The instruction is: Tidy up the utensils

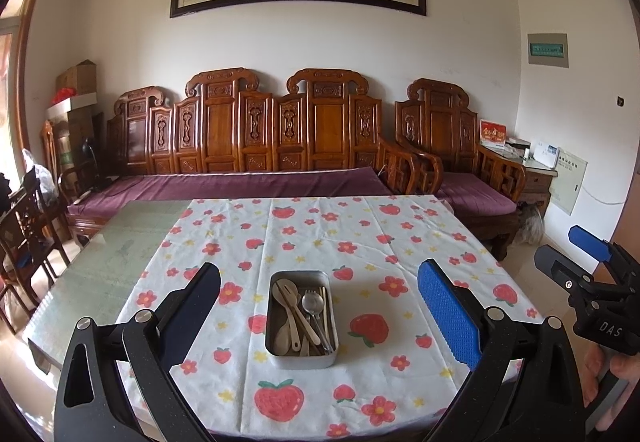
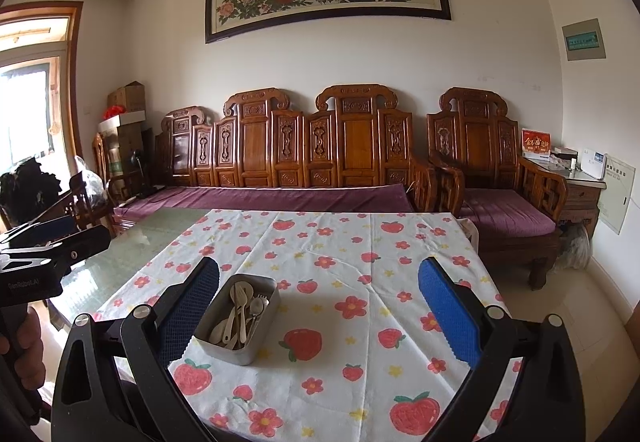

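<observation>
A metal tin stands on the strawberry-print tablecloth. It holds several utensils: cream plastic spoons and forks, and a steel spoon and fork. My left gripper is open and empty, held above the near table edge with the tin between its fingers in view. My right gripper is open and empty too; the tin with the utensils lies by its left finger. Each gripper shows in the other's view, the right gripper at the right edge and the left gripper at the left edge.
The cloth covers the right part of a glass-topped table. A carved wooden sofa with purple cushions stands behind it, with an armchair at right. A wooden chair stands at the left.
</observation>
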`<action>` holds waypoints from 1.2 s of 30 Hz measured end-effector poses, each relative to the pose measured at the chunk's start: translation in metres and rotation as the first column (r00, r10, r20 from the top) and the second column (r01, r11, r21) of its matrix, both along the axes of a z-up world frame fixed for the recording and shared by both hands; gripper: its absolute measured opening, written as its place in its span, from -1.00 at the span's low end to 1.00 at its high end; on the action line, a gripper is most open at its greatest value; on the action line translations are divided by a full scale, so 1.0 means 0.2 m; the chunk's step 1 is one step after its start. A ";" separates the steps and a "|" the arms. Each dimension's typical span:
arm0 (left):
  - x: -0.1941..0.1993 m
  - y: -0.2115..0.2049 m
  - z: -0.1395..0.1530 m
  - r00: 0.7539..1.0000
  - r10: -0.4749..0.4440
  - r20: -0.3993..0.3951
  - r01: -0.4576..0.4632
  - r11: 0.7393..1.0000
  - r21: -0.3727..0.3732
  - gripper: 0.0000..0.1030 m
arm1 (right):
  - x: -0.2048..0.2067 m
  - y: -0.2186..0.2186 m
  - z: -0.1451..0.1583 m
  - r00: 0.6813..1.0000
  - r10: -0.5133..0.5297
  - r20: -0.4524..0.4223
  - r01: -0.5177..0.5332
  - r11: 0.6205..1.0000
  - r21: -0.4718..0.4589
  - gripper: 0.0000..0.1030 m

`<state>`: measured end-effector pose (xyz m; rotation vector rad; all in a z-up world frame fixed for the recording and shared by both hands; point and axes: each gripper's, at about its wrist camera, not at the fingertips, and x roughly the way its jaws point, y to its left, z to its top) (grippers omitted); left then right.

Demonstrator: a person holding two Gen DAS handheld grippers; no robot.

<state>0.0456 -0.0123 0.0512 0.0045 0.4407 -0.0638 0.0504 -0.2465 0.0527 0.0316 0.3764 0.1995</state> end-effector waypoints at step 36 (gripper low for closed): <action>-0.02 -0.06 0.00 1.000 -0.004 0.010 0.005 1.000 -0.007 0.85 | 0.00 0.02 -0.02 1.000 0.009 -0.001 -0.009 1.000 -0.001 0.95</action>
